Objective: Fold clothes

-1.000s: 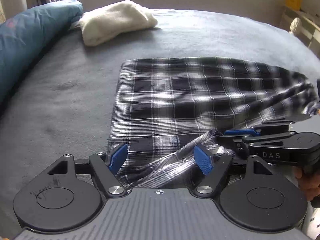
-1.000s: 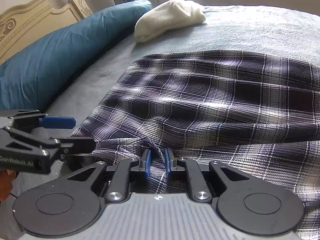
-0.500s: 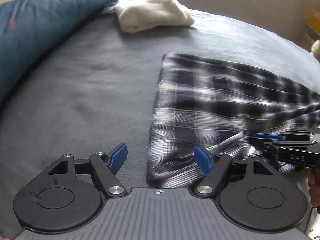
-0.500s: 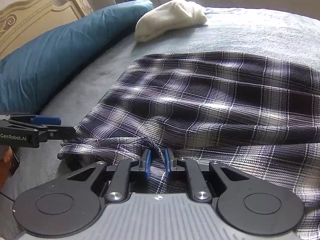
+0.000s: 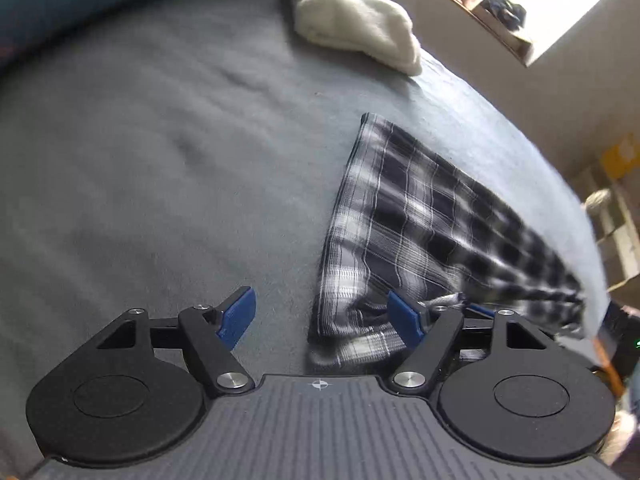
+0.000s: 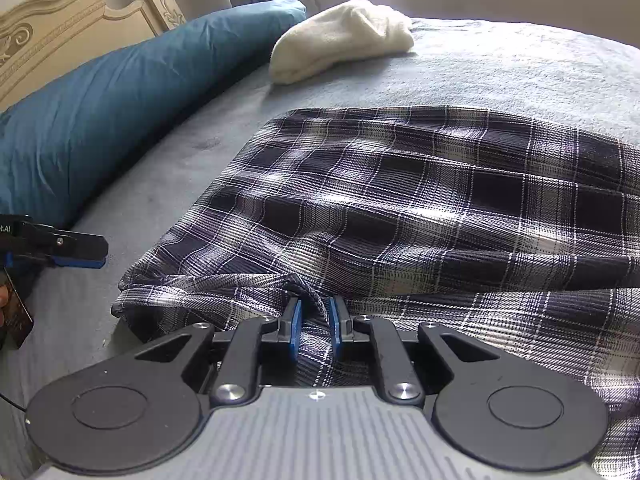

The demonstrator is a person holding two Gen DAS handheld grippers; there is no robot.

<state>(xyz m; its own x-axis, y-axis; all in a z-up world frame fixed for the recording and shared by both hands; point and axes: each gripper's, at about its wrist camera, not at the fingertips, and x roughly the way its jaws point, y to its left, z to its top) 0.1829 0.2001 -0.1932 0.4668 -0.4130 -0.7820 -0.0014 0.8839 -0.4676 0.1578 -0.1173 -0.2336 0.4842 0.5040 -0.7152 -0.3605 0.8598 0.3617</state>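
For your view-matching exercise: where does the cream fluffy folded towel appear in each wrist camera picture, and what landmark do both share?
Left wrist view: the cream fluffy folded towel lies top centre, on the grey bed cover.
Right wrist view: it lies top centre, beside the teal pillow.
Shared landmark: the navy-and-white plaid garment.

Both claws look alike: left claw (image 5: pixel 322 318) and right claw (image 6: pixel 314 324) have black linkage arms, blue pads (image 5: pixel 404 322), silver screws (image 5: pixel 234 380), round black discs, and a ribbed grey housing (image 6: pixel 320 436) with a small crosshair mark.
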